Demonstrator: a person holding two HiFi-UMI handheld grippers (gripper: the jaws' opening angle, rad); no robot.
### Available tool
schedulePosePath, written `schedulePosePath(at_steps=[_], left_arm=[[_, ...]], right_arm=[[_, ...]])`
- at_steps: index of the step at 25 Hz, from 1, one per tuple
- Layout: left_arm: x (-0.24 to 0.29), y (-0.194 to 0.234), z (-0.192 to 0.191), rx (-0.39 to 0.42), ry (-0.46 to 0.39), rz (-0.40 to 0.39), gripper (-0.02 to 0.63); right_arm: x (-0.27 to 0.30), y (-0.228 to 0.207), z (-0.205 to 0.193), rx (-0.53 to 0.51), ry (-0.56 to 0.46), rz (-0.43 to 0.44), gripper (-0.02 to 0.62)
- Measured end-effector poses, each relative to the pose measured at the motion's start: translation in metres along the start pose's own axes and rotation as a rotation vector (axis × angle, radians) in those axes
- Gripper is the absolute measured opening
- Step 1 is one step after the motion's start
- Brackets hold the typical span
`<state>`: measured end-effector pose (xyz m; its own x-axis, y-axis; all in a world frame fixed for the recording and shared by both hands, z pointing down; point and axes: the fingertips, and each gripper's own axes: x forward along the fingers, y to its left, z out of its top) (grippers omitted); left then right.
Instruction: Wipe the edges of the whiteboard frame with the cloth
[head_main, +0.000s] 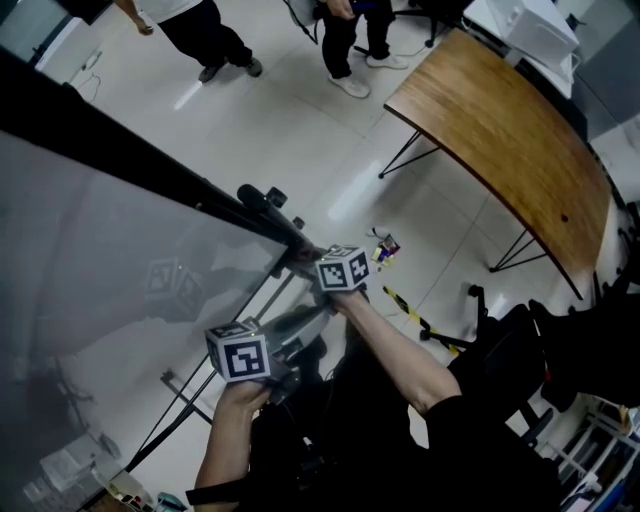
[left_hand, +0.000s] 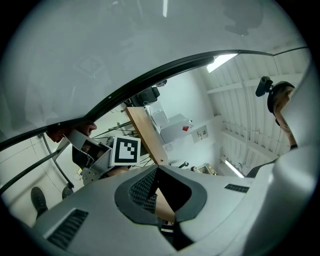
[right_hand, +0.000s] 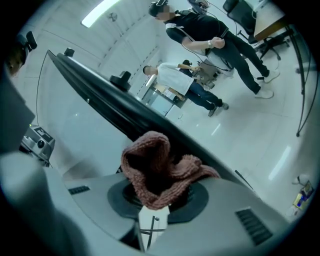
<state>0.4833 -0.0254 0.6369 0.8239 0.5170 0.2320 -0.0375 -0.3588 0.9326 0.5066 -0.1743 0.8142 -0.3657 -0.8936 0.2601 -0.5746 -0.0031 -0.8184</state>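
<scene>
The whiteboard fills the left of the head view, and its black frame runs diagonally down to a corner near the middle. My right gripper is at that corner, shut on a brownish-pink knitted cloth. In the right gripper view the cloth bulges out of the jaws, right against the black frame. My left gripper hangs lower, below the board. Its pads meet at the tips with nothing between them. From there the frame arcs overhead, and the right gripper's marker cube shows beneath it.
A long wooden table on black legs stands at the upper right. Two people stand on the pale floor at the top. The board's stand legs run under my arms. A black chair is at the right.
</scene>
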Motion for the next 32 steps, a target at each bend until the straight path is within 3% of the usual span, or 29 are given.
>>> schedulePosePath(at_steps=[17, 32], left_arm=[[-0.019, 0.002, -0.011, 0.006, 0.034, -0.03, -0.005], [-0.026, -0.005, -0.021, 0.052, 0.132, -0.112, -0.005]], right_arm=[[0.01, 0.024, -0.024, 0.002, 0.011, 0.002, 0.074], [-0.001, 0.033, -0.033, 0.169, -0.077, -0.028, 0.074]])
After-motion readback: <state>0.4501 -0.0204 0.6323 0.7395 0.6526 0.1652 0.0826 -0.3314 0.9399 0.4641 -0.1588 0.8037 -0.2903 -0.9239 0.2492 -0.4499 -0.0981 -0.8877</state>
